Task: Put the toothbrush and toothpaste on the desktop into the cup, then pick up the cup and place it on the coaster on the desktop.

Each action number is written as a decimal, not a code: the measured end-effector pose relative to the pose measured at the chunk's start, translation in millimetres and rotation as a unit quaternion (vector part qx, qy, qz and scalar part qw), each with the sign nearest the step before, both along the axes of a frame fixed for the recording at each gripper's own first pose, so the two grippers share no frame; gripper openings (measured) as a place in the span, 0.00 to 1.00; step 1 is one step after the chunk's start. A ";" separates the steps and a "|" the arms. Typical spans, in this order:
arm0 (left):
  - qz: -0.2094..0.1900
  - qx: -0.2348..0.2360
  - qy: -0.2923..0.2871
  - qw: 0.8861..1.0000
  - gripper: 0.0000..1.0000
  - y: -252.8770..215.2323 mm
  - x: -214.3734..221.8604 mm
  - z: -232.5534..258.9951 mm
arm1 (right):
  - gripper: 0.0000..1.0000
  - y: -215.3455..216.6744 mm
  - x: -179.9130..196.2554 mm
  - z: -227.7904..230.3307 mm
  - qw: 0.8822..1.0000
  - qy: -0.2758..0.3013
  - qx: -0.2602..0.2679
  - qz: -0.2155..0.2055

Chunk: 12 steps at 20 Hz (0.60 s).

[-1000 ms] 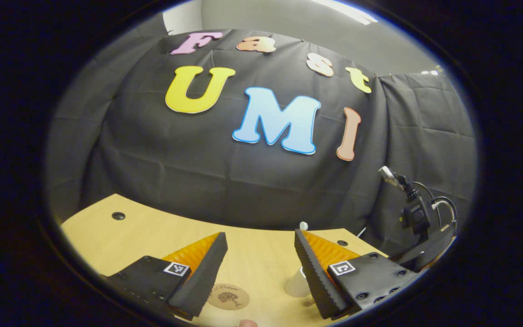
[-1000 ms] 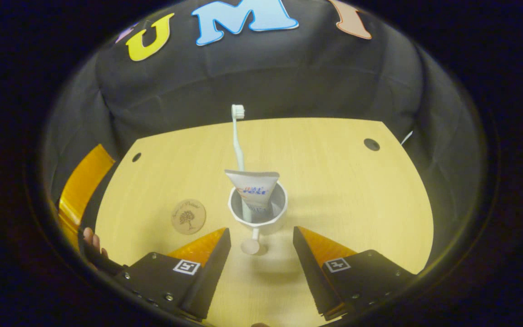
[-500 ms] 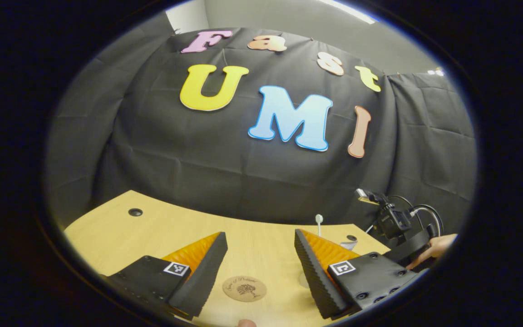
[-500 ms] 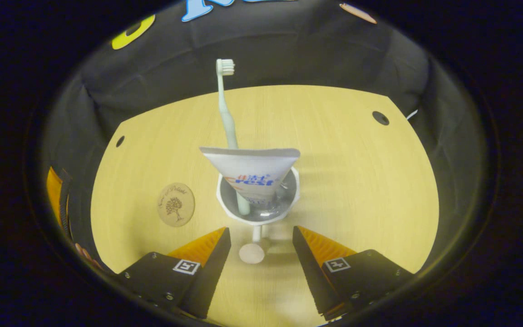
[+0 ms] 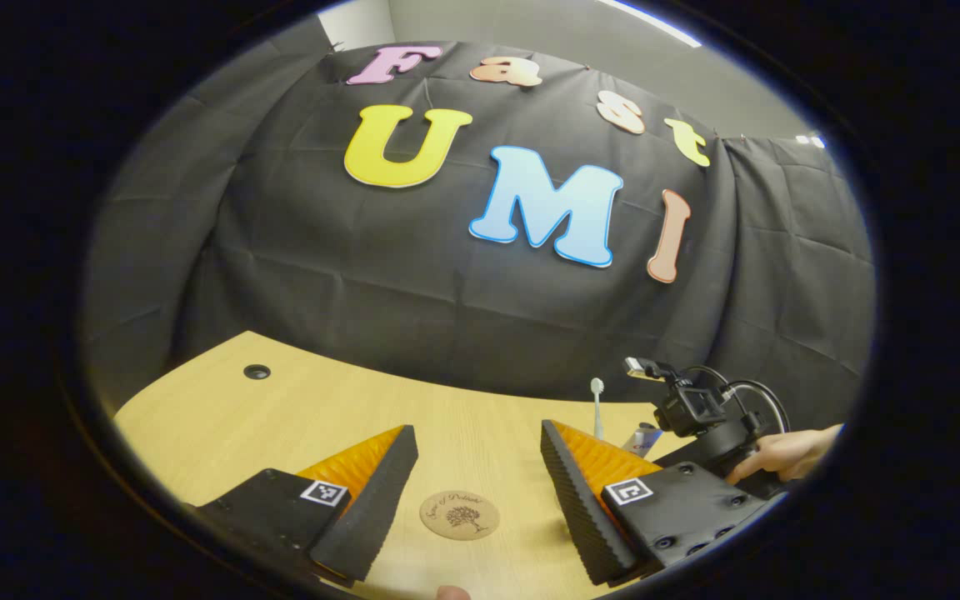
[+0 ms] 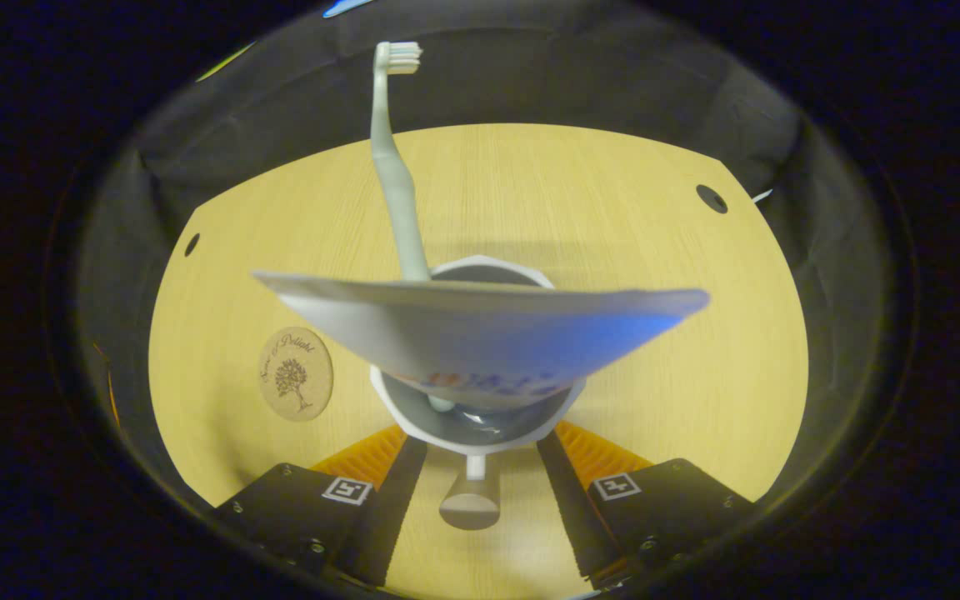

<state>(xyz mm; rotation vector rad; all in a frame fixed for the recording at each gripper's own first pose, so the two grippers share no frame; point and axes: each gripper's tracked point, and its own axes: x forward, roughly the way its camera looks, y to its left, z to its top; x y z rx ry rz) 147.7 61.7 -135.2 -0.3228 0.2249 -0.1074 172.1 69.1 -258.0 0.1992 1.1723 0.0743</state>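
A white cup [image 6: 480, 433] stands on the wooden desktop [image 6: 655, 275], its small handle [image 6: 470, 500] pointing toward me. Inside it, a pale toothbrush [image 6: 397, 175] stands upright and a toothpaste tube [image 6: 480, 333] leans with its wide flat end up. My right gripper [image 6: 480, 454] is open, with a finger on either side of the cup's near side and handle. The round cork coaster [image 6: 295, 372] lies to the cup's left. My left gripper [image 5: 477, 433] hangs open with nothing in it above the coaster [image 5: 459, 515]. Its view also catches the toothbrush [image 5: 597, 408] at the right.
A hand [image 5: 780, 454] holds the right gripper's body [image 5: 697, 412] at the right of the left gripper view. The desktop has cable holes [image 6: 711, 198] [image 6: 192, 244] [image 5: 257, 372] near its far corners. Black cloth walls close the booth behind the desk.
My right gripper has come forward and down until the cup sits between its open fingers. The left gripper has shifted slightly, so the coaster appears farther ahead between its fingers.
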 end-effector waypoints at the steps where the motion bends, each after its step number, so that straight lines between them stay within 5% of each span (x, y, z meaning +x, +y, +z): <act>1: 0.000 -0.001 0.001 1.000 0.96 1.2 -1.1 -1.6 | 0.79 1.4 0.1 -3.1 1.000 0.006 0.002 0.001; 4: -0.001 0.000 0.007 1.000 0.96 4.2 -1.5 -5.8 | 0.64 1.5 1.1 -9.0 1.000 0.012 0.000 -0.003; 6: -0.002 0.000 0.009 1.000 0.96 4.3 -1.7 -6.5 | 0.62 0.8 2.2 -10.3 1.000 0.016 -0.004 -0.001; 9: -0.005 0.000 0.009 1.000 0.96 2.3 -1.3 -6.5 | 0.37 -0.7 0.6 -12.7 1.000 0.020 -0.004 -0.004; 12: -0.008 -0.001 0.010 1.000 0.96 -0.8 0.8 -7.2 | 0.30 -1.7 1.4 -12.2 1.000 0.018 -0.006 -0.001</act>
